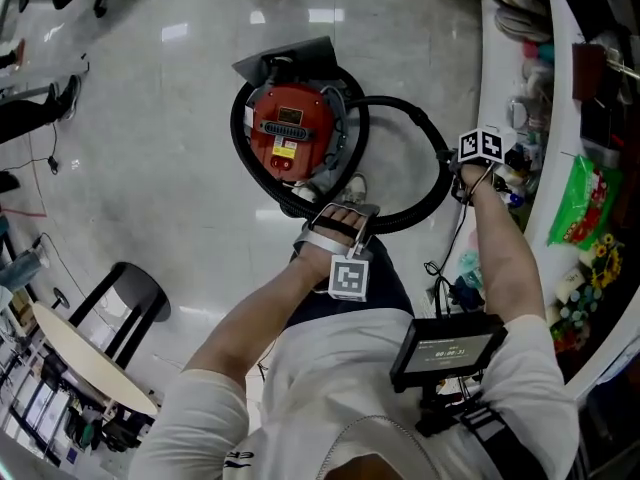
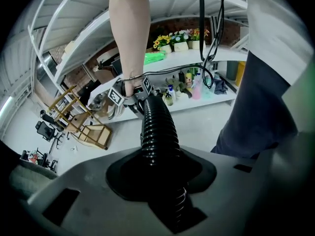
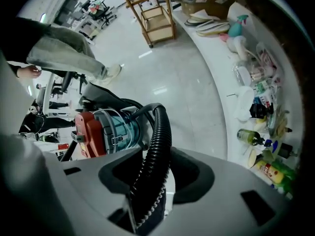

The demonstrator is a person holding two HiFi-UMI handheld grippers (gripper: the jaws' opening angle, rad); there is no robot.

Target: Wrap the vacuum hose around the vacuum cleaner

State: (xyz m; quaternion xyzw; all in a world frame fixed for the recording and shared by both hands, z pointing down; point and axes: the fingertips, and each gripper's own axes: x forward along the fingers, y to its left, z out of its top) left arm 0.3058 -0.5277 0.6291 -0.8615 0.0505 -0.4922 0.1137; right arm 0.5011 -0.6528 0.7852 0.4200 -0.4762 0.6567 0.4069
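Note:
The red and teal vacuum cleaner (image 1: 290,133) stands on the glossy floor ahead of me, and in the right gripper view it (image 3: 103,129) is at the left. Its black ribbed hose (image 1: 420,168) circles the body and bulges out in a loop to the right. At the near side of the cleaner, my left gripper (image 1: 325,211) is shut on the hose (image 2: 157,132), which runs straight out from between its jaws (image 2: 160,181). My right gripper (image 1: 452,163) is at the loop's right end. The hose (image 3: 160,132) passes between its jaws (image 3: 152,181), lying against one pad with a slit of floor showing beside the other.
A white shelf (image 1: 520,98) crowded with bottles and packets runs close along the right. A black stool (image 1: 125,288) and a round table (image 1: 90,358) stand at the lower left. A wooden trolley (image 3: 155,14) and a person's legs (image 3: 74,58) are farther off.

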